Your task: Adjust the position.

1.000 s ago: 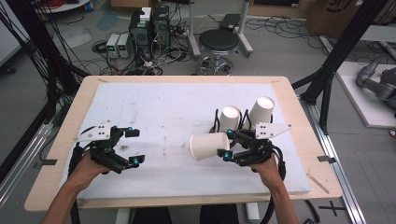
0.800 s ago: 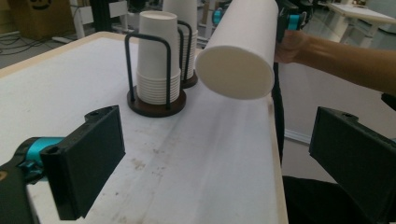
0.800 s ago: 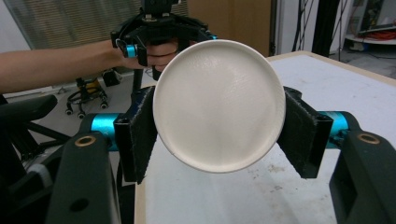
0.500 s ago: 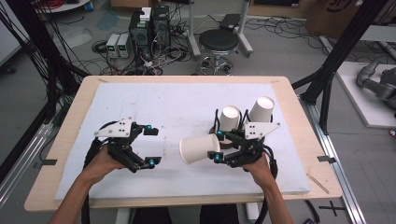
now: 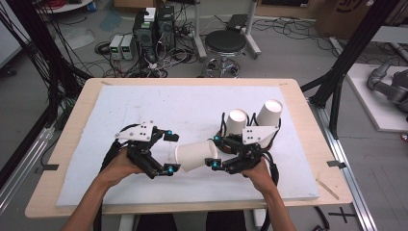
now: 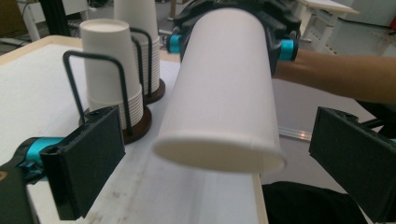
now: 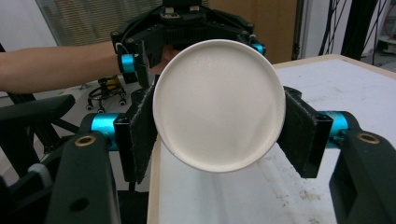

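A white paper cup (image 5: pixel 195 155) lies level above the table, its base held in my right gripper (image 5: pixel 214 151), which is shut on it. In the right gripper view the cup's round base (image 7: pixel 218 105) faces the camera, and both pads (image 7: pixel 140 133) press its sides. The cup's open mouth (image 6: pixel 224 93) points at my left gripper (image 5: pixel 172 152). That gripper is open, its jaws standing wide on either side of the rim without touching it.
Two stacks of white cups (image 5: pixel 235 120) (image 5: pixel 269 113) stand upside down in wire holders on round brown bases, just behind my right gripper. A white mat (image 5: pixel 192 103) covers the wooden table (image 5: pixel 62 144). One stack and its holder (image 6: pixel 109 70) is beside the left jaw.
My left gripper has moved right and slightly up, up to the cup's mouth. The right gripper has carried the cup a little to the left toward it.
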`<state>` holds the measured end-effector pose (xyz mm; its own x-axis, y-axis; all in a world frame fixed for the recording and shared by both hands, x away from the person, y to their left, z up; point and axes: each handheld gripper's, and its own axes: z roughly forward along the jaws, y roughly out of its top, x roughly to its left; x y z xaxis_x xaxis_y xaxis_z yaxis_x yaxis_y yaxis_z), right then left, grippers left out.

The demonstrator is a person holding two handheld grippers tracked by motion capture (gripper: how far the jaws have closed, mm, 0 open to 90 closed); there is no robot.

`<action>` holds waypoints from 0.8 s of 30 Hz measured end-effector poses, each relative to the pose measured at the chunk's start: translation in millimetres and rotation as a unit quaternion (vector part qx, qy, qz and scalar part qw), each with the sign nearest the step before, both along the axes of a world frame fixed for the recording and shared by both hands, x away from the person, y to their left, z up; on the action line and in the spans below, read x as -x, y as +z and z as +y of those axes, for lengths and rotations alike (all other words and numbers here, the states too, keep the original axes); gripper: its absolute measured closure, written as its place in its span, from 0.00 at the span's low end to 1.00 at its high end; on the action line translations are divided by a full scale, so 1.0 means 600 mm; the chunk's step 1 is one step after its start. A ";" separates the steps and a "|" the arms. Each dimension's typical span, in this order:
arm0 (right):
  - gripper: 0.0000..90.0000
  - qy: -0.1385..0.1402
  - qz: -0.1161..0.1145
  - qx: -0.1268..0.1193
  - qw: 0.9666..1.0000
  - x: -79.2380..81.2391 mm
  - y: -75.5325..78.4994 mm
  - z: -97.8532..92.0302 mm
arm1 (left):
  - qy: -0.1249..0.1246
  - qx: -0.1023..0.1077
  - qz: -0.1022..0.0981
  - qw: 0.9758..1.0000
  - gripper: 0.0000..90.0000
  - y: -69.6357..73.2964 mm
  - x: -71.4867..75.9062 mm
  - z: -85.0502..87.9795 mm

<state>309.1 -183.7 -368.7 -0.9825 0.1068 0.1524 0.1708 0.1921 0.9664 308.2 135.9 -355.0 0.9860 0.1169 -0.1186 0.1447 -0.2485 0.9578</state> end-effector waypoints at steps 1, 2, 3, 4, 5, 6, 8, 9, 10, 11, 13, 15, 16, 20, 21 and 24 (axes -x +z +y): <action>0.39 0.001 0.002 0.001 1.000 0.001 0.000 0.002 | -0.002 0.003 0.001 1.000 0.04 0.002 0.000 -0.005; 0.39 0.002 0.001 0.001 1.000 0.001 0.000 0.004 | -0.006 0.003 0.002 1.000 0.04 0.003 -0.001 -0.011; 0.39 0.003 0.002 -0.001 1.000 0.001 0.000 0.005 | -0.007 0.003 0.002 1.000 0.04 0.003 -0.001 -0.015; 0.39 0.005 0.002 -0.002 1.000 0.001 0.000 0.007 | -0.010 0.001 0.003 1.000 0.04 0.003 -0.002 -0.018; 0.39 0.005 0.002 -0.002 1.000 0.001 0.000 0.007 | -0.011 -0.002 0.004 1.000 0.04 0.001 -0.002 -0.021; 0.39 0.005 0.000 -0.002 1.000 0.001 0.000 0.008 | -0.012 -0.005 0.006 1.000 0.04 0.000 -0.003 -0.024; 0.39 0.006 0.001 -0.002 1.000 0.002 0.000 0.009 | -0.015 -0.008 0.007 1.000 0.04 -0.002 -0.003 -0.027; 0.39 0.007 0.001 -0.002 1.000 0.002 0.000 0.009 | -0.017 -0.008 0.007 1.000 0.04 -0.002 -0.003 -0.029; 0.39 0.007 0.001 -0.002 1.000 0.002 0.000 0.009 | -0.017 -0.008 0.007 1.000 0.04 -0.002 -0.003 -0.029; 0.39 0.007 0.001 -0.002 1.000 0.002 0.000 0.009 | -0.017 -0.008 0.008 1.000 0.04 -0.003 -0.003 -0.030; 0.39 0.008 0.001 -0.003 1.000 0.002 0.000 0.009 | -0.019 -0.011 0.010 1.000 0.04 -0.004 -0.003 -0.031; 0.39 0.010 0.000 -0.008 1.000 0.001 0.001 0.010 | -0.024 -0.019 0.009 0.999 0.04 -0.007 -0.002 -0.037; 0.39 0.010 0.002 -0.008 1.000 0.002 0.001 0.010 | -0.024 -0.019 0.009 0.999 0.04 -0.007 -0.002 -0.037; 0.39 0.012 0.002 -0.007 1.000 0.002 0.001 0.011 | -0.027 -0.027 0.010 0.999 0.04 -0.013 -0.002 -0.046; 0.39 0.012 0.002 -0.007 1.000 0.002 0.001 0.011 | -0.025 -0.026 0.012 0.999 0.04 -0.015 -0.002 -0.048; 0.39 0.013 0.001 -0.008 1.000 0.003 0.001 0.012 | -0.029 -0.033 0.012 0.999 0.04 -0.020 -0.002 -0.050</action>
<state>307.4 -176.4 -368.3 -0.9845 0.0788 0.1566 0.1686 0.1816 0.9688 309.6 106.0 -366.8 0.9883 0.0672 -0.1372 0.1516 -0.3197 0.9353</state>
